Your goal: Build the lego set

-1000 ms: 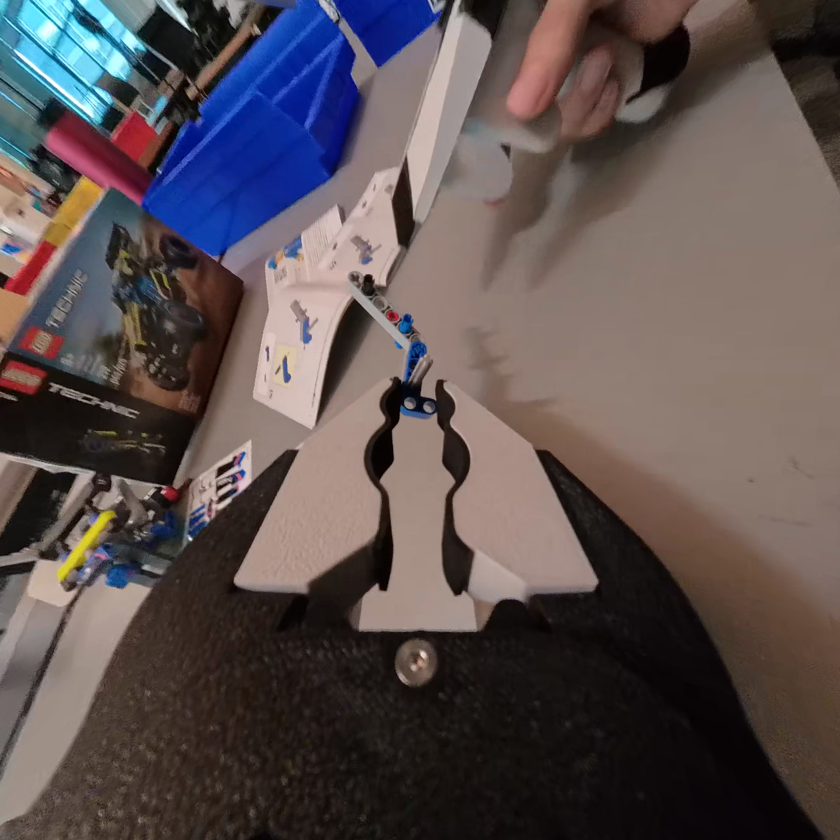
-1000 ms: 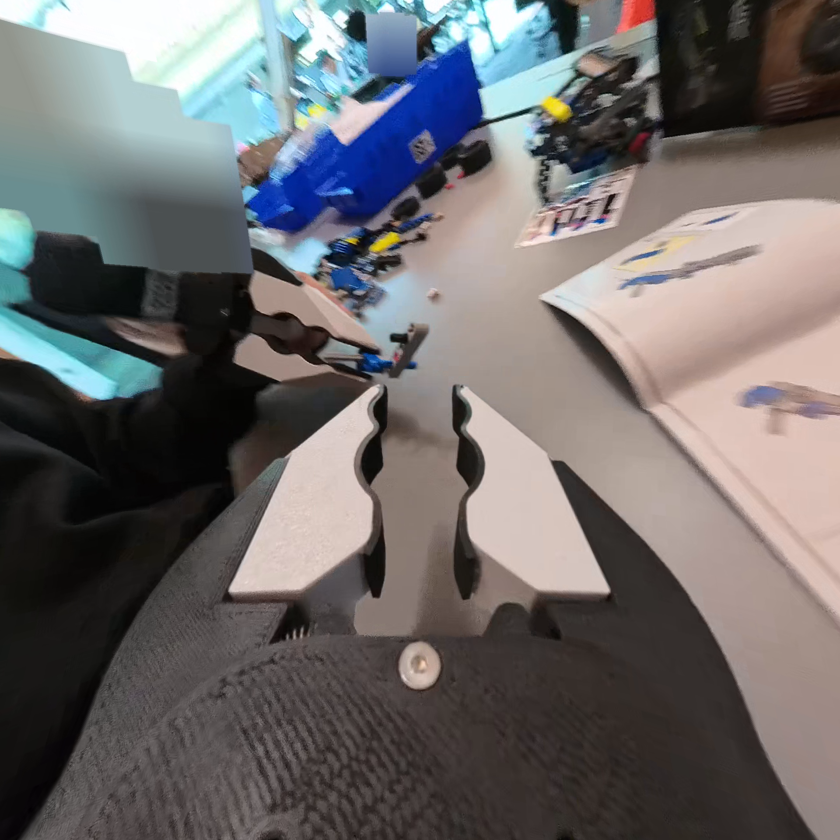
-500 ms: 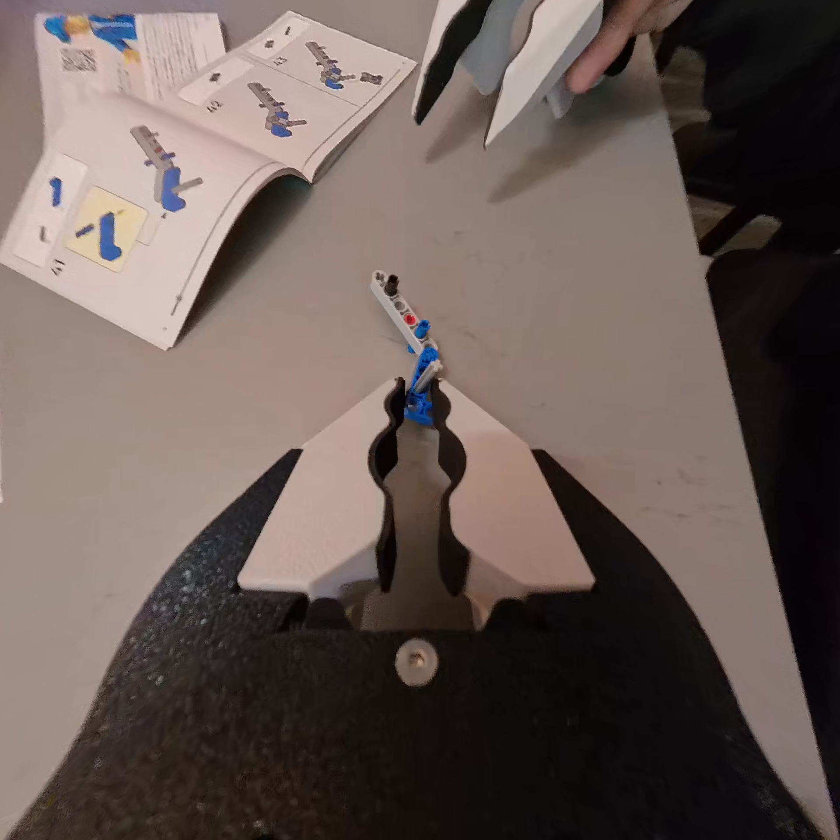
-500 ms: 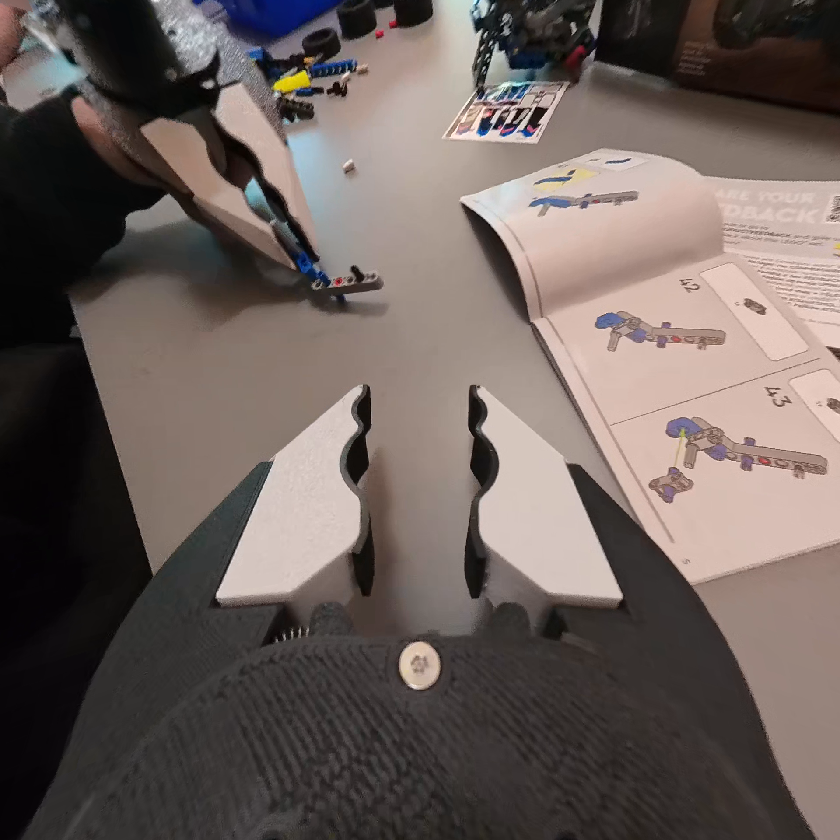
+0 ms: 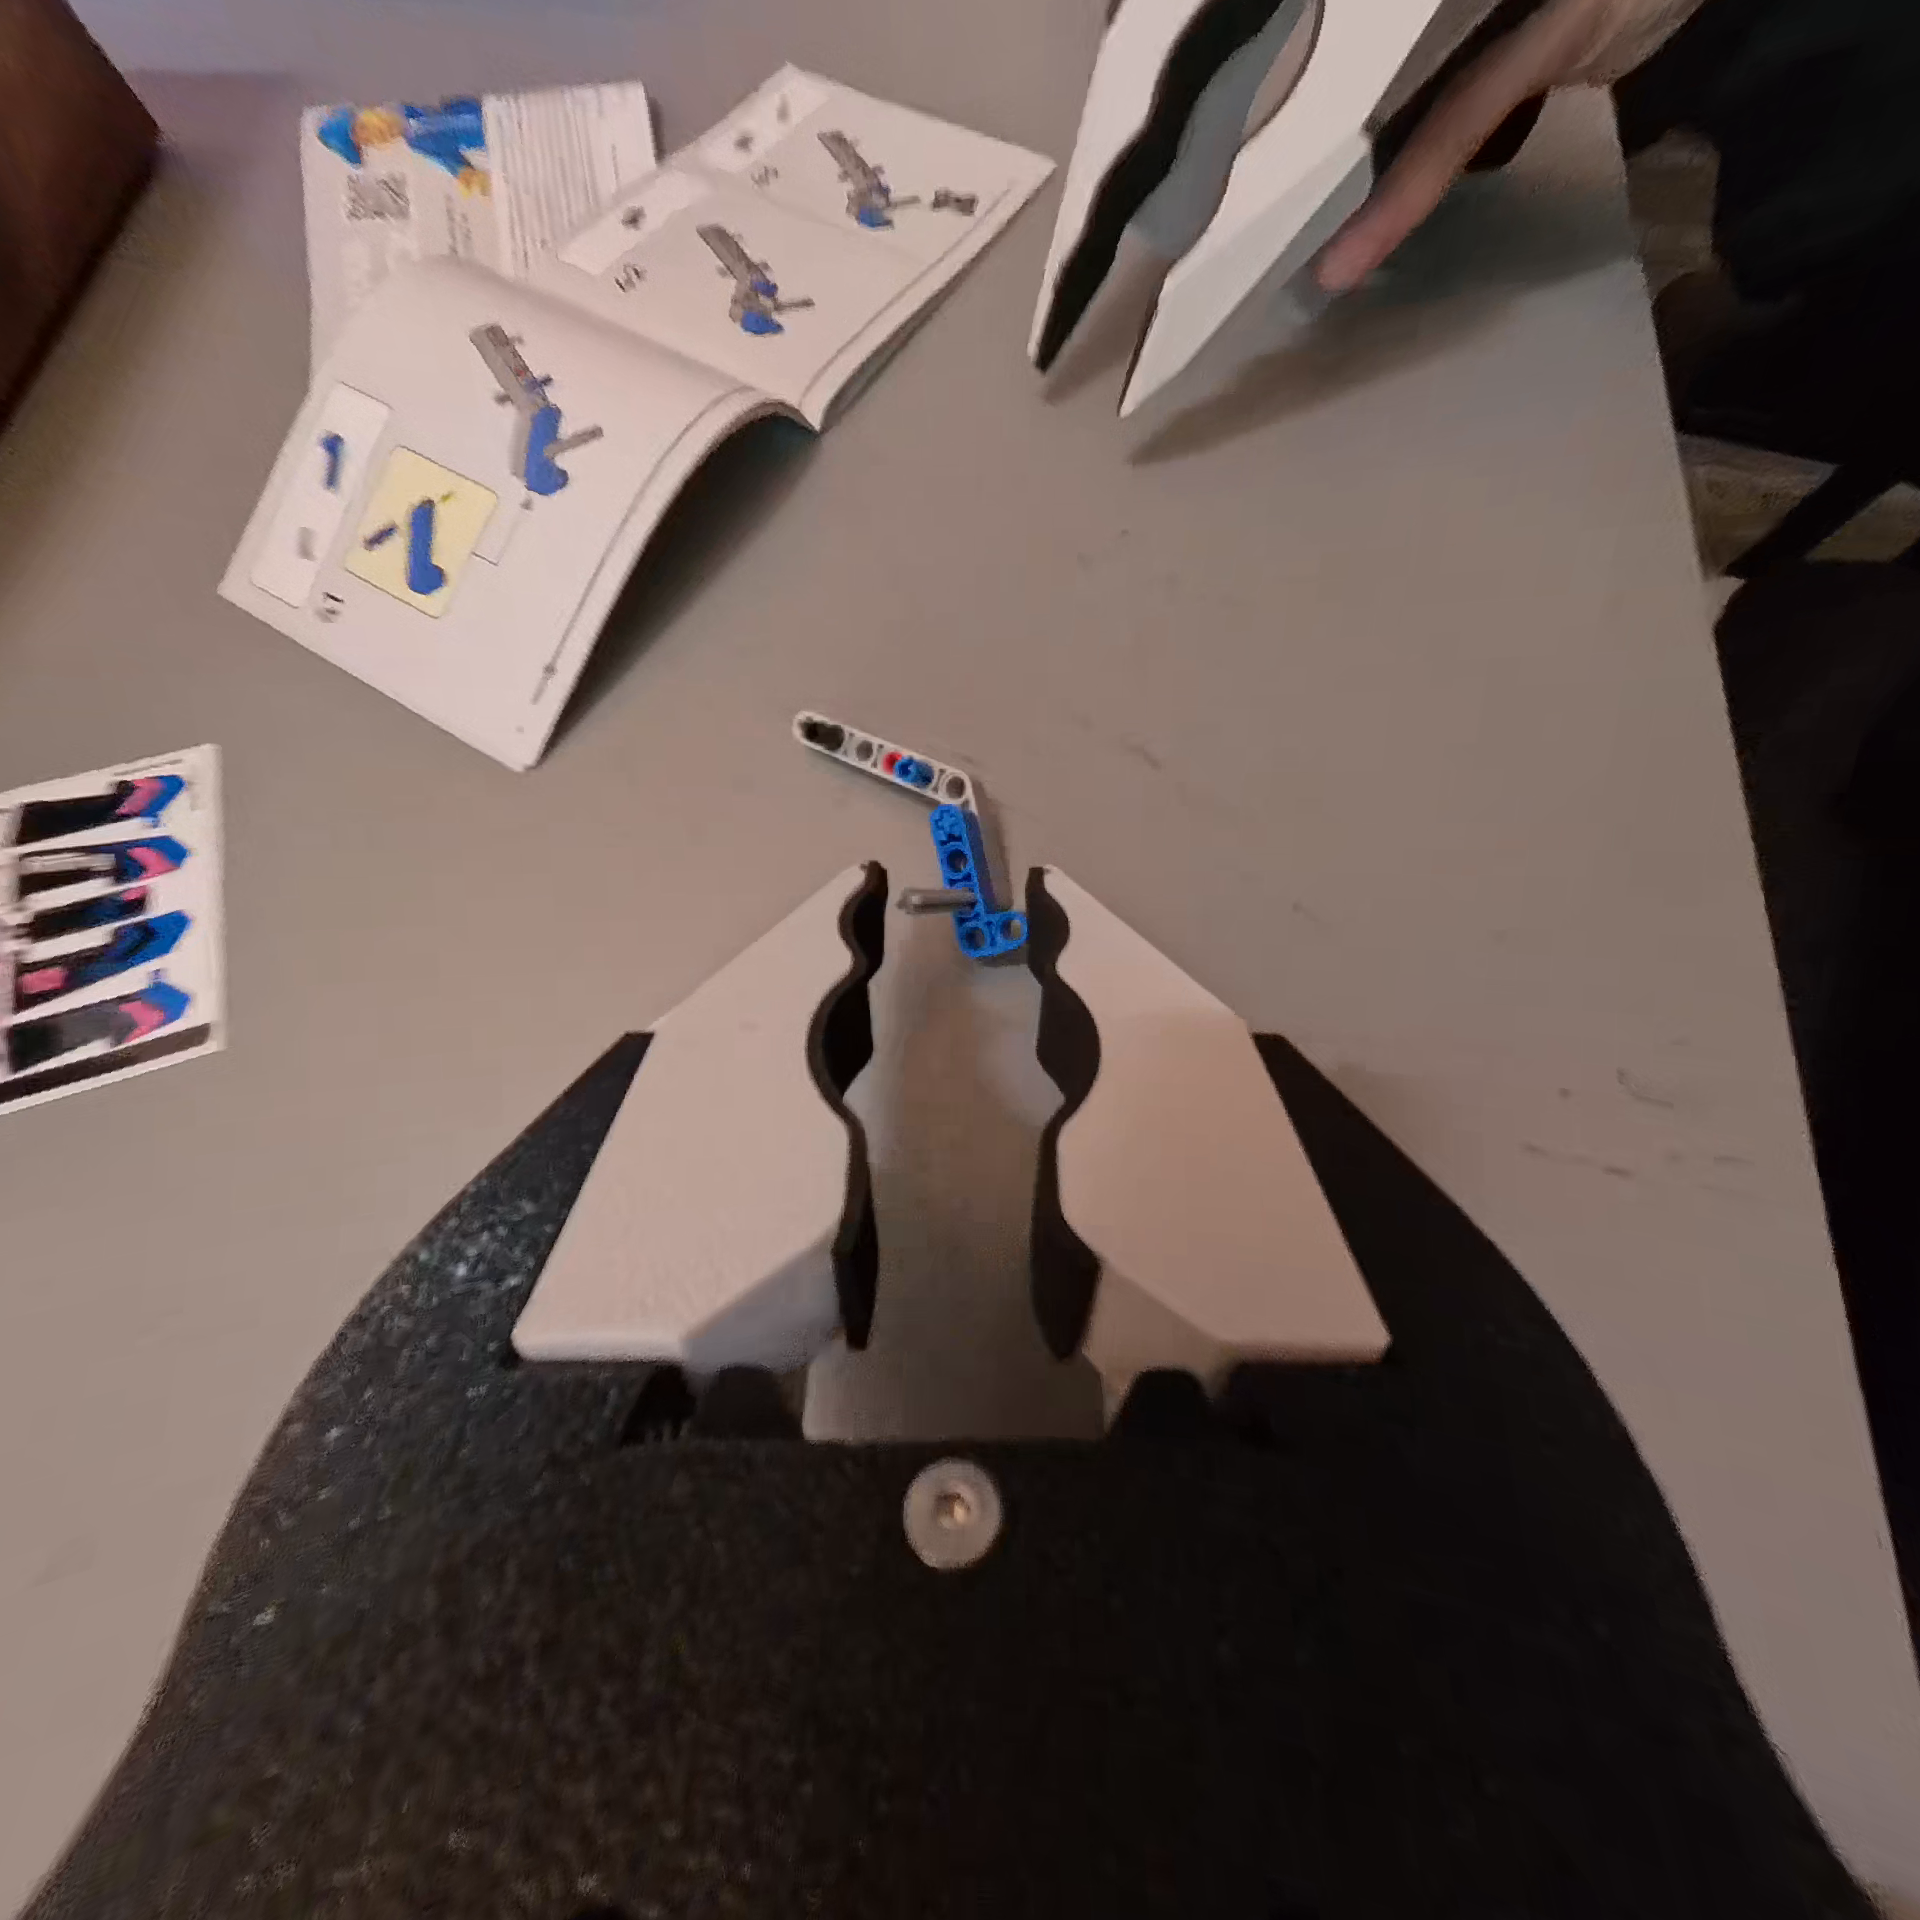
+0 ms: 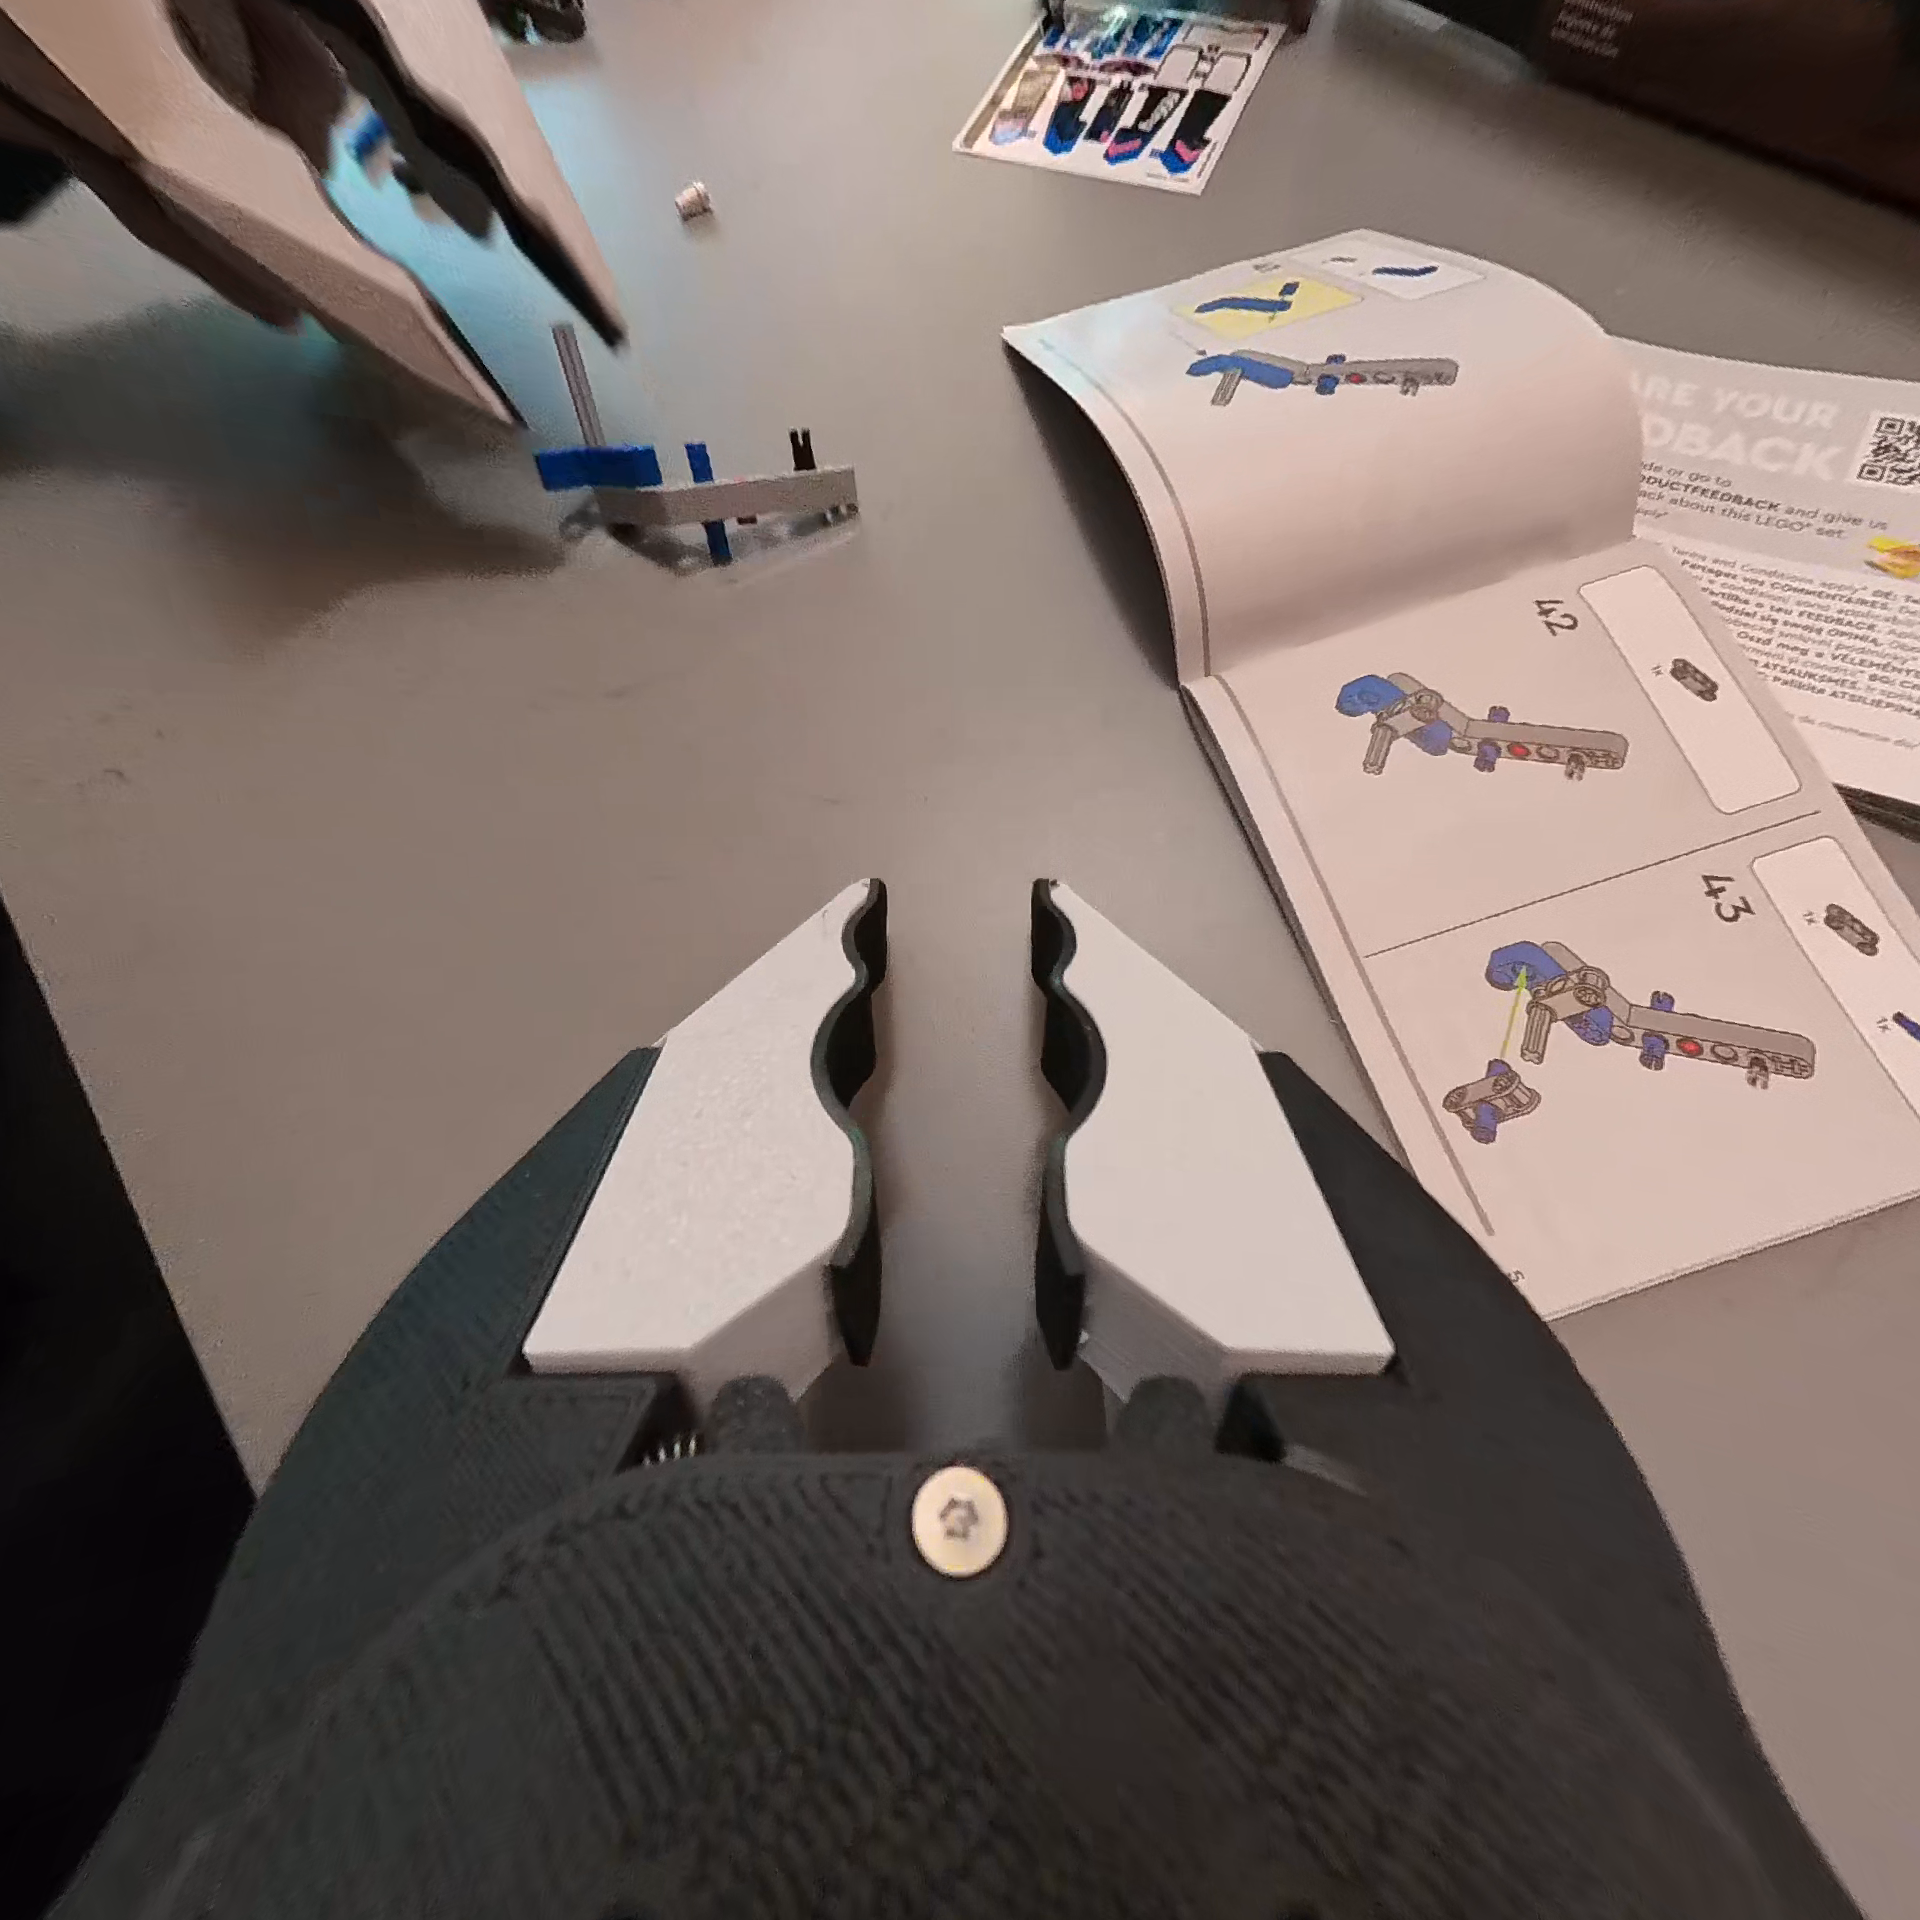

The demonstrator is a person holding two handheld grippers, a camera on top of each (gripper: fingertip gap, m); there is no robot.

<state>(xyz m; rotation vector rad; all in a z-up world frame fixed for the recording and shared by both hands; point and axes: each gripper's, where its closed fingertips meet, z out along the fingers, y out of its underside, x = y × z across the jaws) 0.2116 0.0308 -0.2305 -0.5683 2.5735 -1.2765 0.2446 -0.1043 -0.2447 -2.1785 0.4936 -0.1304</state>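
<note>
A small lego assembly [image 5: 961, 873], a bent grey beam with a blue L-piece, pins and a grey axle, lies on the grey table [image 5: 1299, 727]. My left gripper [image 5: 956, 883] is open, its fingertips on either side of the blue end, and it holds nothing. In the right wrist view the assembly [image 6: 717, 488] rests on the table with its axle pointing up between the tips of the left gripper [image 6: 561, 374]. My right gripper [image 6: 956, 904] is open and empty, low over bare table, some way short of the assembly. It also shows in the left wrist view [image 5: 1091, 379], held by a hand.
An open instruction booklet [image 5: 582, 364] [image 6: 1455, 727] lies beside the assembly. A sticker sheet [image 5: 104, 914] [image 6: 1122, 94] lies farther off. A small grey loose part [image 6: 694, 197] sits behind the left gripper. The table's edge [image 5: 1704, 582] runs close by.
My left gripper has opened and let go of the blue end; the assembly now lies flat on the table. My right gripper has come closer to the assembly.
</note>
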